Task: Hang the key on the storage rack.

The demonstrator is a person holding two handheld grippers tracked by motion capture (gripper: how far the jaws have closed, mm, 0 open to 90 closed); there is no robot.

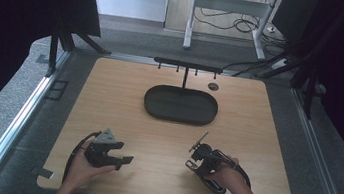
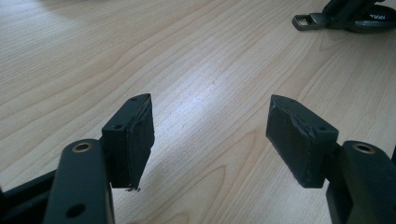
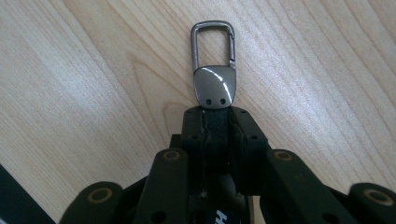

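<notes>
So the right gripper (image 3: 215, 116) has its jaws clamped on a keychain strap, with the metal clip (image 3: 213, 65) poking out past the pads, carabiner loop pointing away from the hand. In the high view that gripper (image 1: 198, 157) sits low over the near right part of the wooden table (image 1: 109, 99), so the clip is basically right at the tabletop there, not lifted anywhere. My guess is that the strap is pinched so the loop end stays free, which makes sense if the plan is to hang it on one of the little pegs of the black hanger rack (image 1: 187, 66) at the far side. That rack stands in an oval black tray (image 1: 158, 110), well apart from both hands.

The left gripper (image 1: 122, 160) is just parked near the front left, jaws wide apart with nothing between the pads (image 2: 135, 140), only bare wood. It looks like it's waiting its turn, or kept out of the way.

Holding the strap rather than the metal probably gives the rubber pads more to bite on too.
</notes>
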